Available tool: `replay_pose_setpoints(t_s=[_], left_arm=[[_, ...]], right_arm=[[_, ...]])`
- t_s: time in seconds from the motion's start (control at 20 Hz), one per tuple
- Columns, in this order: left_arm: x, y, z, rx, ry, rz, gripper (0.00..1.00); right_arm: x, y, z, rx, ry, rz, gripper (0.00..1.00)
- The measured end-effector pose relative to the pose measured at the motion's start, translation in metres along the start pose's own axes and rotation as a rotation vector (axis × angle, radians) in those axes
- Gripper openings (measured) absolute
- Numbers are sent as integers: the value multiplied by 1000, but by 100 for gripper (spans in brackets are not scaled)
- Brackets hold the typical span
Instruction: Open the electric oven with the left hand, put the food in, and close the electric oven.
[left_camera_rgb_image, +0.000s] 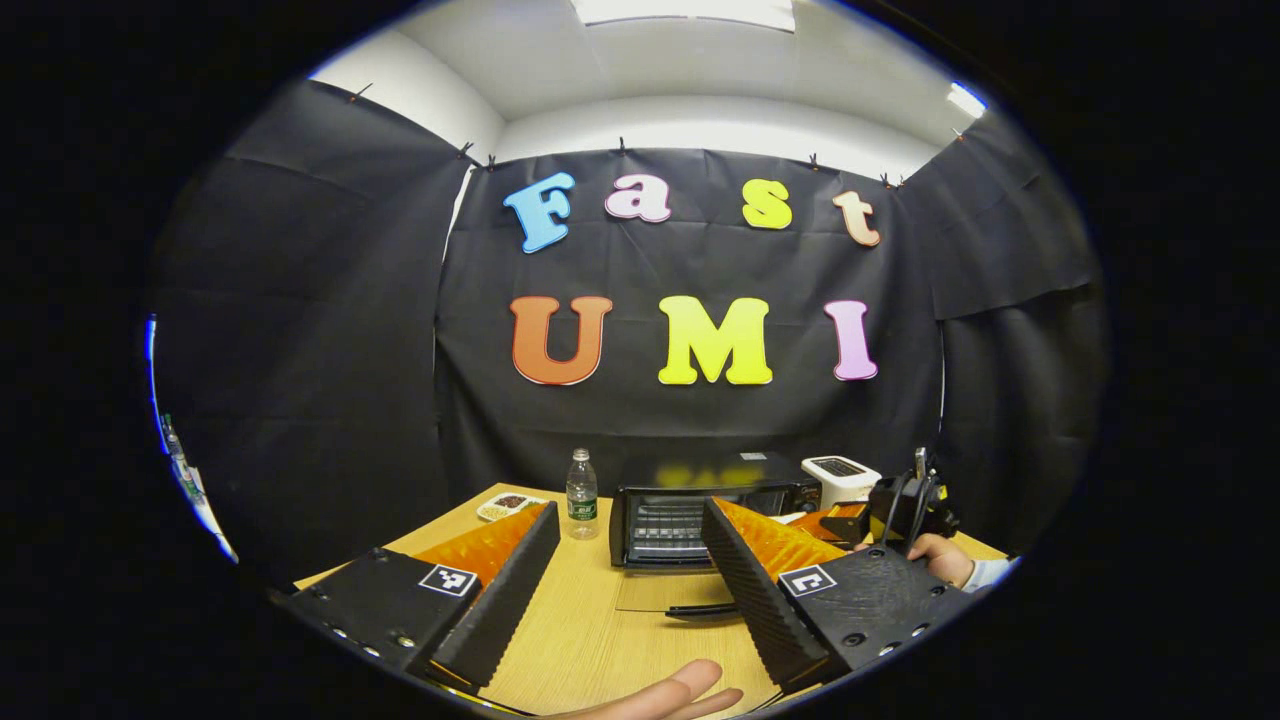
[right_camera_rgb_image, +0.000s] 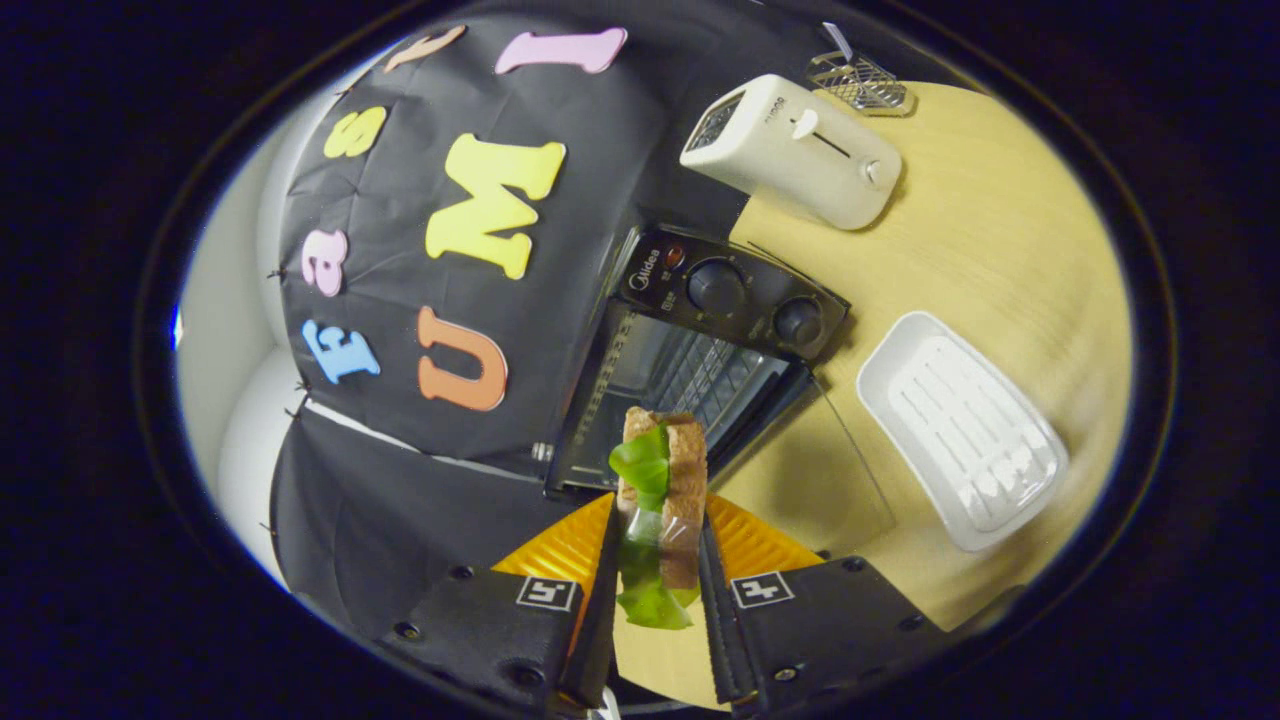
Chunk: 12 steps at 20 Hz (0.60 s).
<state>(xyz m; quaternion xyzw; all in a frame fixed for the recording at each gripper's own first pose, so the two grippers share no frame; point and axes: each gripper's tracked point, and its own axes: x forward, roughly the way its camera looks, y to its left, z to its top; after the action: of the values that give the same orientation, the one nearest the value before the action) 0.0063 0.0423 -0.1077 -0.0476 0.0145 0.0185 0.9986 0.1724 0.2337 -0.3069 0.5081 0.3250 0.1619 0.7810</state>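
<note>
The black electric oven (left_camera_rgb_image: 700, 505) stands at the middle of the wooden table, with its glass door (left_camera_rgb_image: 668, 592) folded down flat and the wire rack inside showing. My left gripper (left_camera_rgb_image: 630, 510) hovers open in front of it, nothing between its fingers. In the right gripper view the oven (right_camera_rgb_image: 715, 340) lies just ahead with its door (right_camera_rgb_image: 810, 470) down. My right gripper (right_camera_rgb_image: 658, 515) is shut on a sandwich (right_camera_rgb_image: 662, 480) of brown bread and green lettuce, held at the oven's mouth. From the left gripper view, the right gripper (left_camera_rgb_image: 840, 522) sits at the oven's right, a hand (left_camera_rgb_image: 942, 556) behind it.
A white toaster (left_camera_rgb_image: 840, 478) (right_camera_rgb_image: 795, 150) stands right of the oven, a wire rack (right_camera_rgb_image: 860, 80) beyond it. An empty white ribbed tray (right_camera_rgb_image: 960, 430) lies beside the door. A water bottle (left_camera_rgb_image: 581, 492) and a small dish of food (left_camera_rgb_image: 508, 506) stand left. Fingers (left_camera_rgb_image: 670, 695) rest at the table's near edge.
</note>
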Motion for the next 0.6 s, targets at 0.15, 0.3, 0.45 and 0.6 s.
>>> replay_pose_setpoints(t_s=[0.15, 0.3, 0.45, 0.6], left_arm=[[-1, 6, -3, -13, 7, -4, 94], [-1, 9, -7, 10, 37, -11, 94], [-3, 17, -1, 48, 36, 5, 94], [-7, 16, -2, 14, 37, -24, 94]], right_arm=[[34, 15, -15, -50, -68, 18, 42], [65, 23, -25, -73, -127, 22, 43], [97, 23, -20, -87, -199, 16, 43], [122, 18, -3, -71, -278, 2, 43]])
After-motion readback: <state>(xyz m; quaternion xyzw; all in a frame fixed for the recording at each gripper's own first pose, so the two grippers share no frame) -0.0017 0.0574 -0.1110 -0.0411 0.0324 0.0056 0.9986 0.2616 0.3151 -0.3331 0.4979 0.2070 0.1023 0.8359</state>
